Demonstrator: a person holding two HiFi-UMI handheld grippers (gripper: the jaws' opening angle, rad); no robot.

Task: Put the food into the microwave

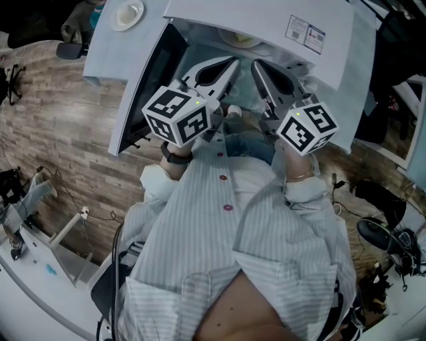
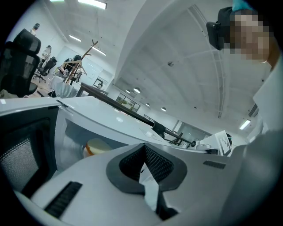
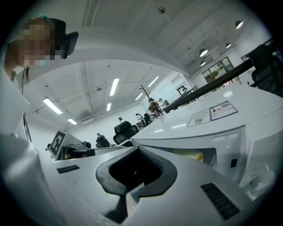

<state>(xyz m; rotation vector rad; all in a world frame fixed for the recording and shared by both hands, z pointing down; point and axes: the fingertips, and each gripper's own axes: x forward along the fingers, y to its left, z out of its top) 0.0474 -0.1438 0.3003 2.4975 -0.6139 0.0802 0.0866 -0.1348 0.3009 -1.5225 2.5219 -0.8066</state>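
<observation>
Presently catalogued, from the claws outward.

1. Left claw [image 2: 143,152]: pale grey two-jaw tool with black ribbed pads. The jaws are pressed together and nothing is pinched. It is held level before the chest.

2. Right claw [image 3: 137,154]: same make, jaws likewise pressed together on nothing. It is held just beside the left one, and both are pointed at the open cavity.

3. Pale yellow, rounded portion of food [image 2: 98,145]: found already inside the cavity, on what appears to be a white dish, apart from both claws. The food is judged soft and light. The dish is judged stiff, glazed, slippery and breakable. If a shift is needed, the dish rim should be taken rather than the food, and the dish kept flat.

4. White box-shaped microwave [image 1: 266,20]: a printed label is carried on its top.

5. Dark-windowed microwave door [image 1: 143,76]: swung wide open to the left. It is judged stiff on its hinge and best pushed at its free edge.

6. Pale worktop [image 1: 100,53]: the microwave is carried on it.

7. Small white round dish [image 1: 126,13]: set on the worktop left of the microwave; contents cannot be told.

8. Wood-patterned floor [image 1: 60,126]: seen below.
</observation>
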